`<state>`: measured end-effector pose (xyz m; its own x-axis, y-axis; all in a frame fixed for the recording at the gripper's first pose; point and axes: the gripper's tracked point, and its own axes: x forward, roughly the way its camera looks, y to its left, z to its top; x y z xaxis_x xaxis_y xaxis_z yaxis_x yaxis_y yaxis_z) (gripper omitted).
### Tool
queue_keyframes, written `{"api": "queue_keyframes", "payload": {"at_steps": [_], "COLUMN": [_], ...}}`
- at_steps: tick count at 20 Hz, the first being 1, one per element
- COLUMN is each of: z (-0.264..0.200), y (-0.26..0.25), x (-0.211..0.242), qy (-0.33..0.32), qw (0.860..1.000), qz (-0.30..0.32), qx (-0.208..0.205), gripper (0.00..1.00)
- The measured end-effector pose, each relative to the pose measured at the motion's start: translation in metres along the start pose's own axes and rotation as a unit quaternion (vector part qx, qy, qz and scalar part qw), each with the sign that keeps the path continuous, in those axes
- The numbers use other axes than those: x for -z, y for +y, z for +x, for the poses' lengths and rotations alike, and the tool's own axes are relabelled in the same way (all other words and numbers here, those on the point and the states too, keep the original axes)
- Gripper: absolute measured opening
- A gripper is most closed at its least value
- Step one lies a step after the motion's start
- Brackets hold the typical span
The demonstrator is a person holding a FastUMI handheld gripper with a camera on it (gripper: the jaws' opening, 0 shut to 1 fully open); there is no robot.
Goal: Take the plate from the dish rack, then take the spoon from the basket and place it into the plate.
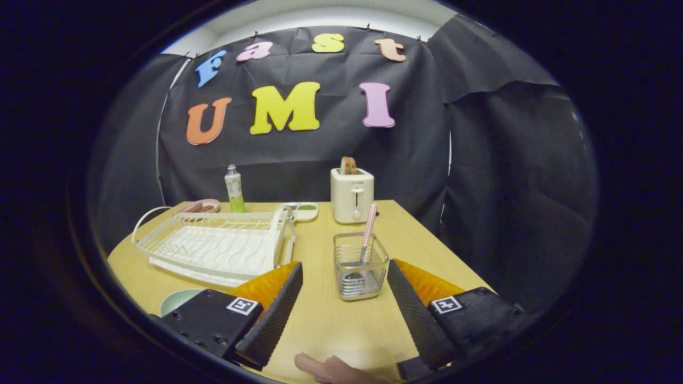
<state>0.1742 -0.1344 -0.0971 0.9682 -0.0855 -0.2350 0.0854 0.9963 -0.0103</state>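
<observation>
The fingers (344, 306) stand spread wide with nothing between them but bare surface (341, 325), and a person's fingertips (333, 370) show at the near edge below them. Just off the left finger, at the near-left edge of the surface, a pale green plate (179, 300) lies flat and partly hidden, so the plate looks already out of the dish rack (213, 248), which stands bare a little further back on the left side.

The step in hand is, by my judgement, fetching the spoon (367, 234). It stands in the small clear wire basket (360, 265), just ahead of the fingers and nearer the right one. Its pink checked handle leans up and away past the rim, while its bowl sits low inside.

To do this well, line up on the handle above the rim, close on it there, and lift upward along its lean so the light basket is not dragged along.

Beyond stand a cream toaster (351, 194), a small tray (303, 210), a green bottle (233, 189) and a pink dish (200, 206) along the far edge.
</observation>
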Motion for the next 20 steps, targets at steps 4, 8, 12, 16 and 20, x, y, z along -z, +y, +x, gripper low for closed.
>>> {"api": "queue_keyframes", "payload": {"at_steps": [4, 8, 12, 16, 20], "z": [0.039, 0.092, 0.135, 0.166, 0.174], "y": [-0.017, -0.027, -0.034, -0.037, -0.033], "x": [-0.023, -0.030, -0.040, -0.030, -0.040], "qy": [0.004, 0.041, 0.050, 0.091, 0.054], "qw": [1.000, 0.999, 0.998, 0.994, 0.995], "qz": [0.008, 0.012, 0.030, 0.057, 0.080], "qx": [-0.009, -0.018, -0.023, -0.013, -0.015], "gripper": [1.00, 1.00, 1.00, 0.96, 0.18]}}
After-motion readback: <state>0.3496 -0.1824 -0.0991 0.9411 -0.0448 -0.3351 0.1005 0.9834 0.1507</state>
